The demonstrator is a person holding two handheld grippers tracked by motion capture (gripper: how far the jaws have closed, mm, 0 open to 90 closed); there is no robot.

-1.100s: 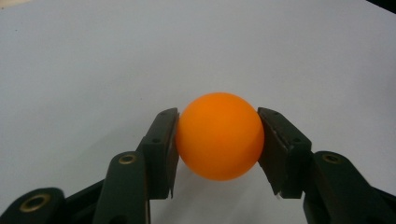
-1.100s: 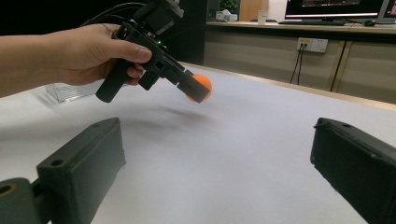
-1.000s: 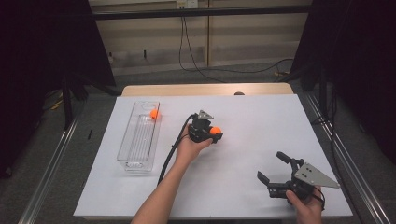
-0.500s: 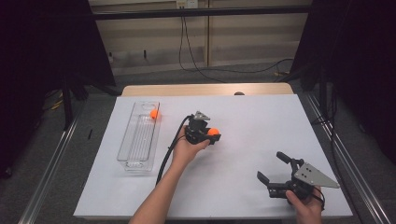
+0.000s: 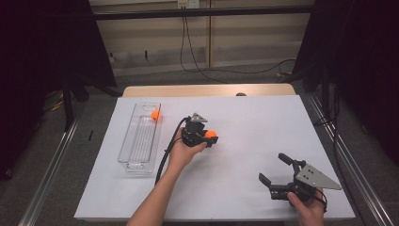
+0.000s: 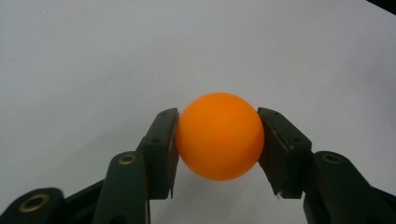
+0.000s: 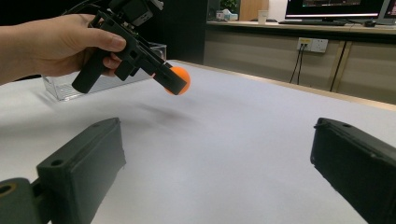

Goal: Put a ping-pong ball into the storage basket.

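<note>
Nearest, at five o'clock on the white table sheet (image 5: 244, 188): black right gripper (image 5: 277, 175) in a hand, jaws spread wide, nothing between them. Toward centre: black left gripper (image 6: 218, 140) clenched on a smooth orange ball (image 6: 219, 135), lifted above the sheet. Farther, at ten o'clock: clear ribbed plastic tray (image 5: 139, 141), second orange ball (image 5: 155, 115) at its far end.

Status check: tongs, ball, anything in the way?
Left tongs shut on orange ball, lifted off the table. Right tongs open, empty. Second ball sits in clear tray. Nothing in the way.
</note>
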